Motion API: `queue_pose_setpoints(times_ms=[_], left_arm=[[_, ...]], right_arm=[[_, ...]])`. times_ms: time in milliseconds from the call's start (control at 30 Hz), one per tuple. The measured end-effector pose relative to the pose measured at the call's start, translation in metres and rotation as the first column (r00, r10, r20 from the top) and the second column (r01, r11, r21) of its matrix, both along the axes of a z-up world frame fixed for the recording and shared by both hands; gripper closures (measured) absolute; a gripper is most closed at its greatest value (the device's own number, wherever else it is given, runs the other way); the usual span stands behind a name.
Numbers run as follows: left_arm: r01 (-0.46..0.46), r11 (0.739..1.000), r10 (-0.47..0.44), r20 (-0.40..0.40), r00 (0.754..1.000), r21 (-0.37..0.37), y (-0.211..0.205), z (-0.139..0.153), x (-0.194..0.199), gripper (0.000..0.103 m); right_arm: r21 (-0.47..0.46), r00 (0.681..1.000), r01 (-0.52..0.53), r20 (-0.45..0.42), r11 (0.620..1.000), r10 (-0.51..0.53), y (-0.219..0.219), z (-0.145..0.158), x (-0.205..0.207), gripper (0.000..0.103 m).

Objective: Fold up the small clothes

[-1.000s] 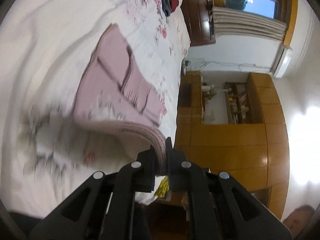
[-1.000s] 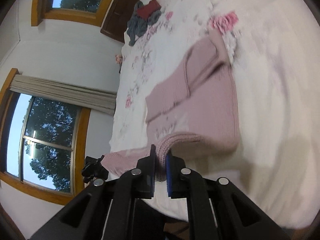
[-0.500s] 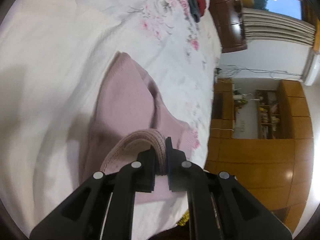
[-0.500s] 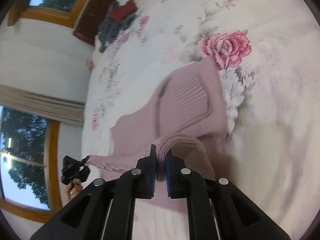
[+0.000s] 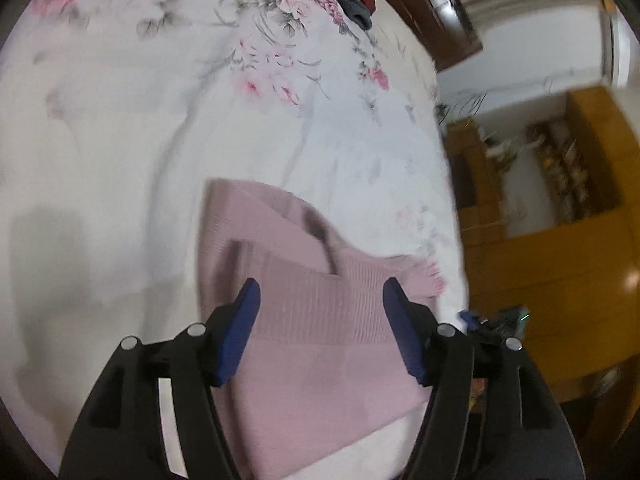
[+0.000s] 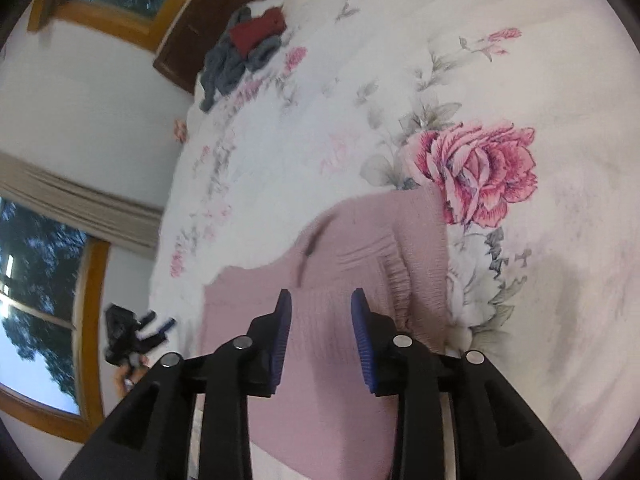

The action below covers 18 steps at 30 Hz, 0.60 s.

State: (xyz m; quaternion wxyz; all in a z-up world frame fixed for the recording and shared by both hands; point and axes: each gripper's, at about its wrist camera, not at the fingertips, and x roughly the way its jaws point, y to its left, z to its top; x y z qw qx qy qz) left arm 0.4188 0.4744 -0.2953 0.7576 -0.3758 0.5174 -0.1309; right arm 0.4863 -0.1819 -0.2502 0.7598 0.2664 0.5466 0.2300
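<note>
Both grippers — left [image 5: 318,292] spread wide, right [image 6: 321,300] partly — hover empty over the folded sweater [image 5: 304,320] on the bed [image 5: 120,120].

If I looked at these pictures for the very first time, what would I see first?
Probably the pink knitted sweater, lying folded on the white flowered bedspread just beyond both open grippers, the left gripper and the right gripper. Next, the big pink rose printed beside the sweater's right edge in the right view. Far off near the dark headboard sits a heap of grey and red clothes.
</note>
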Motion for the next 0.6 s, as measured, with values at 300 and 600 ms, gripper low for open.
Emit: queue_pose_setpoints(times_ms=[300,600], left_arm=[[0.110,0.984,-0.094,-0.114,0.989,0.143,-0.021,-0.037,0.012,0.039],[0.204,0.962,-0.180,-0.139,0.974,0.179,-0.052,-0.050,0.024,0.064]], right_arm=[[-0.144,0.998,-0.056,-0.024,0.988,0.053,0.024,-0.030,0.008,0.063],[-0.158,0.997,-0.069,-0.048,0.985,0.063,0.021,-0.041,0.011,0.061]])
